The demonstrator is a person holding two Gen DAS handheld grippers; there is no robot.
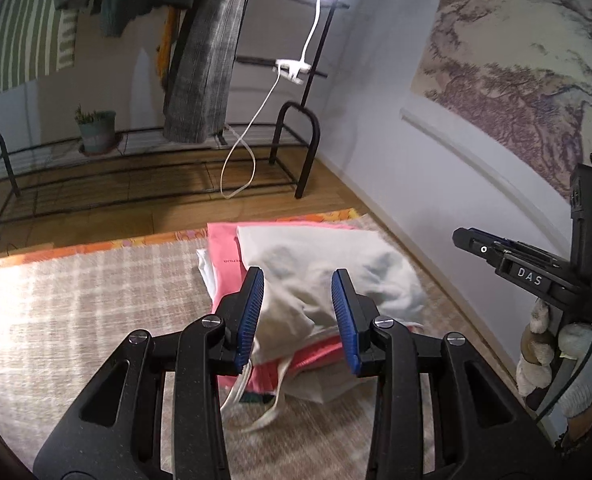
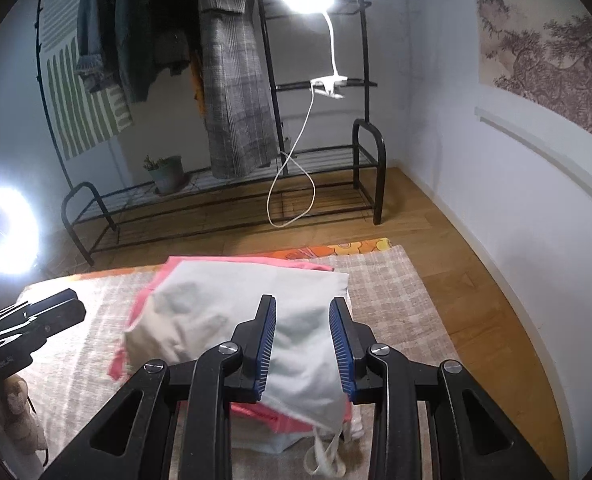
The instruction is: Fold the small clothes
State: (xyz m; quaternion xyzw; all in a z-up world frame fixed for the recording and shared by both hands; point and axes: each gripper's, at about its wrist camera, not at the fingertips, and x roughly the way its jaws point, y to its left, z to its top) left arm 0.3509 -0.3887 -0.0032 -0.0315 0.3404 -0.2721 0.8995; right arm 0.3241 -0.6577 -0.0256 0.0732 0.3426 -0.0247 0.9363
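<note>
The left gripper point(image 1: 298, 286) is hovering with jaws apart over the white garment point(image 1: 316, 276), which is lying atop the pink clothes point(image 1: 225, 256) on the checked mat point(image 1: 75, 300). The right gripper point(image 2: 302, 314) is also hanging above it, jaws spread and gripping nothing.

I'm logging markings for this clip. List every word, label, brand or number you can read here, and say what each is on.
"DAS": white letters on the body of the right gripper, seen in the left wrist view.
Small dark print on the pink garment: too small to read.
Embossed text on the side of the left gripper, seen in the right wrist view: too blurred to read.
</note>
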